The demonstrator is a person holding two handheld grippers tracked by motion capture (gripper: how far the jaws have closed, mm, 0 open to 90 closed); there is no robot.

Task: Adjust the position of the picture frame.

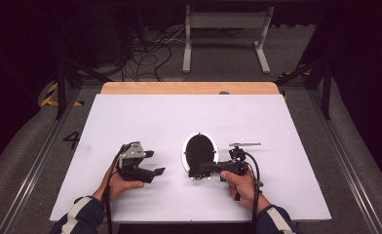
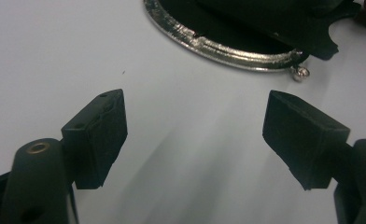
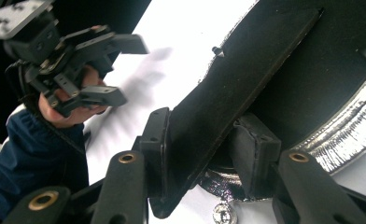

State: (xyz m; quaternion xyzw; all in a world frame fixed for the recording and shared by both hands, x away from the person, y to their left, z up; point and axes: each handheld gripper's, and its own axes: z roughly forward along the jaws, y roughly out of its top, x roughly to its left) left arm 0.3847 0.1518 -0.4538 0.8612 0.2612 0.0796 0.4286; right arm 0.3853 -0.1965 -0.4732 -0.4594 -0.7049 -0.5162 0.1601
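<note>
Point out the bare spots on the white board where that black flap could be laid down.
Bare: the whole far half of the white board up to the wooden edge, and the left strip beyond the left gripper. Crowded: near centre, around the silver-rimmed purse and right gripper.

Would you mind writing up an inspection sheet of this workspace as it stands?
Surface: white board on a wooden table.
Job's things: black oval piece with a silver rim; black flat plate over it.
Clutter: nothing seen.
Grippers: left gripper open, holding nothing; right gripper shut on the black flat plate.
Cables: one trails from each gripper; a tangle on the floor.
Surroundings: white frame, dark room.
</note>
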